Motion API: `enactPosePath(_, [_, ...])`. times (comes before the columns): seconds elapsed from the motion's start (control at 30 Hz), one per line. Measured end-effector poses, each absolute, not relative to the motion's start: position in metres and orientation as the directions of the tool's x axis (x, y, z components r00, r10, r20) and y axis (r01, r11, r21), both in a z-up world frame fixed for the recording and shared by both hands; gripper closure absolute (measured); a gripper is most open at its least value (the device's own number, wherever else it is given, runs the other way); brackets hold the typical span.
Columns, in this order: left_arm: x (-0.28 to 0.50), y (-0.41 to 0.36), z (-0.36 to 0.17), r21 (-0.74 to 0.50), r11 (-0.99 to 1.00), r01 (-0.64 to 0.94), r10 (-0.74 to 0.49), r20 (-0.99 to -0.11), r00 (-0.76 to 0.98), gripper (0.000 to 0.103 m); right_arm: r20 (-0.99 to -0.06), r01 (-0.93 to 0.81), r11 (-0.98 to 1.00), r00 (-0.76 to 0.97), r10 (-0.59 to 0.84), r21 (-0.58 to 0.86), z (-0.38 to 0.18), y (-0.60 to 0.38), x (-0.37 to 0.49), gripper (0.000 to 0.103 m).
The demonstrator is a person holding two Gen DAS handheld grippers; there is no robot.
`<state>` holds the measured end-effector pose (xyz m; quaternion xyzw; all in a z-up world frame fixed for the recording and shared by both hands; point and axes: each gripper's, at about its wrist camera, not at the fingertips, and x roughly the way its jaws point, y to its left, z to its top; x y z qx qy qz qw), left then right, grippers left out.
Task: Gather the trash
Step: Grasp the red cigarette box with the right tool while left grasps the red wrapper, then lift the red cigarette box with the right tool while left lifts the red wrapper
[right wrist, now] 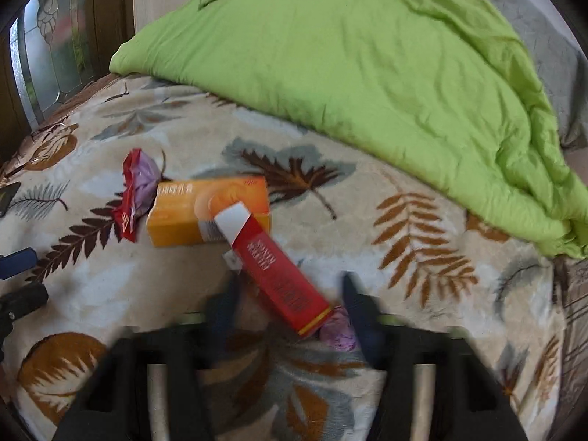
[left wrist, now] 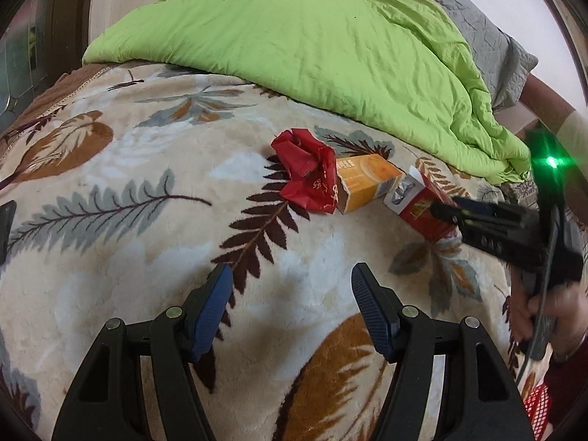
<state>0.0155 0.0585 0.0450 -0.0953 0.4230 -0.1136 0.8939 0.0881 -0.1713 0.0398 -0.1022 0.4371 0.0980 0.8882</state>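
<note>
Trash on a bed, two grippers near it.

A leaf-pattern blanket (left wrist: 110, 264) covers the bed, with a green quilt (left wrist: 330, 55) along its far edge. Near the quilt lie an orange box (right wrist: 205, 213), a red box (right wrist: 279, 275) touching it, and a crumpled red wrapper (left wrist: 308, 172). The left gripper (left wrist: 292, 279) is open and empty. The right gripper (right wrist: 290, 294) has the red box between its blurred fingers; whether they press it I cannot tell.
</note>
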Motion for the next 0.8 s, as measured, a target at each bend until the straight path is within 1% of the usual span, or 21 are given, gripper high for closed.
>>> enactPosePath(0.1, [0.028,0.056,0.047,-0.277,0.955,0.11,-0.284,-0.736,0.614,0.037,-0.781,-0.243,0.967,0.618,0.089,-0.082,0.042,-0.172,0.072,0.065])
enactPosePath(0.17, [0.038,0.051,0.05,-0.269,0.956,0.113,-0.28,-0.737,0.616,0.037,-0.769,-0.18,0.982,0.636,0.071,-0.058,0.047,-0.175,0.058,0.065])
enactPosePath(0.27, [0.058,0.04,0.059,-0.249,0.96,0.127,-0.272,-0.728,0.629,0.037,-0.746,-0.069,0.993,0.655,0.117,0.095,0.061,-0.189,0.028,0.065])
enactPosePath(0.37, [0.086,0.036,0.057,-0.241,0.964,0.108,-0.254,-0.736,0.627,0.037,-0.728,-0.003,0.976,0.666,0.164,0.217,0.071,-0.198,-0.001,0.065])
enactPosePath(0.43, [0.108,0.039,0.049,-0.273,0.958,0.089,-0.269,-0.747,0.608,0.038,-0.707,0.012,0.958,0.677,0.204,0.288,0.075,-0.2,-0.023,0.065])
enactPosePath(0.5, [0.124,0.042,0.038,-0.315,0.946,0.072,-0.297,-0.76,0.578,0.045,-0.678,0.008,0.945,0.698,0.228,0.326,0.075,-0.201,-0.042,0.065])
enactPosePath(0.53, [0.131,0.043,0.032,-0.342,0.938,0.062,-0.316,-0.764,0.562,0.052,-0.665,0.005,0.94,0.709,0.237,0.34,0.073,-0.2,-0.052,0.065])
enactPosePath(0.57, [0.137,0.044,0.027,-0.364,0.93,0.059,-0.334,-0.765,0.55,0.063,-0.654,0.002,0.937,0.717,0.241,0.348,0.07,-0.2,-0.058,0.065])
enactPosePath(0.6, [0.141,0.043,0.023,-0.373,0.926,0.062,-0.345,-0.766,0.542,0.066,-0.653,0.004,0.938,0.718,0.239,0.347,0.066,-0.2,-0.064,0.065])
enactPosePath(0.63, [0.141,0.043,0.021,-0.378,0.924,0.063,-0.349,-0.761,0.546,0.066,-0.671,0.007,0.938,0.701,0.242,0.345,0.061,-0.199,-0.064,0.065])
enactPosePath(0.67, [0.139,0.042,0.022,-0.378,0.923,0.068,-0.349,-0.754,0.557,0.069,-0.676,0.006,0.933,0.691,0.256,0.36,0.06,-0.199,-0.063,0.065])
enactPosePath(0.7, [0.136,0.041,0.023,-0.369,0.926,0.079,-0.348,-0.752,0.56,0.07,-0.669,0.006,0.927,0.693,0.267,0.375,0.059,-0.201,-0.062,0.065])
enactPosePath(0.8, [0.119,0.036,0.033,-0.322,0.939,0.124,-0.332,-0.746,0.577,0.071,-0.666,0.006,0.936,0.705,0.245,0.351,0.06,-0.2,-0.06,0.065])
